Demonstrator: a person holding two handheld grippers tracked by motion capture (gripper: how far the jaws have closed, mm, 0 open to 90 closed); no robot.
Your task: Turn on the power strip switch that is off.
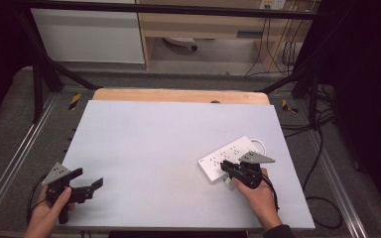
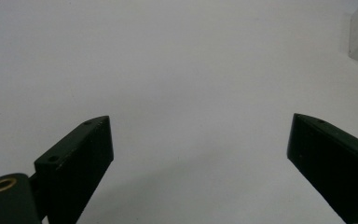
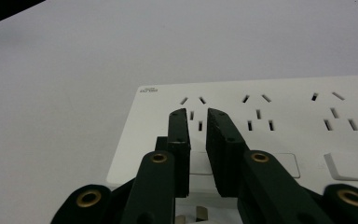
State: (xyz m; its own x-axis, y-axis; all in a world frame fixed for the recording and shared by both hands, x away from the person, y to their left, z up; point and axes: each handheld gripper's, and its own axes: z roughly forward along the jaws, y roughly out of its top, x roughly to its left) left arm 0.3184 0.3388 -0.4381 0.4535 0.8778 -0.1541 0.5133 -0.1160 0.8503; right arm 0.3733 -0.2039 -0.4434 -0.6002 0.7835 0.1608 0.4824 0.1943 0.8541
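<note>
The right gripper [image 3: 198, 112] hangs over the near edge of a white strip [image 3: 279, 121]; its jaws stand close together with a narrow gap, nothing visible between the tips; past the tips lie the strip's first sockets [image 3: 193, 105], more sockets off to the right; below the jaws, close in, something white with metal prongs [image 3: 191, 214] peeks out; grey table [image 3: 74, 93] lies left and beyond.
</note>
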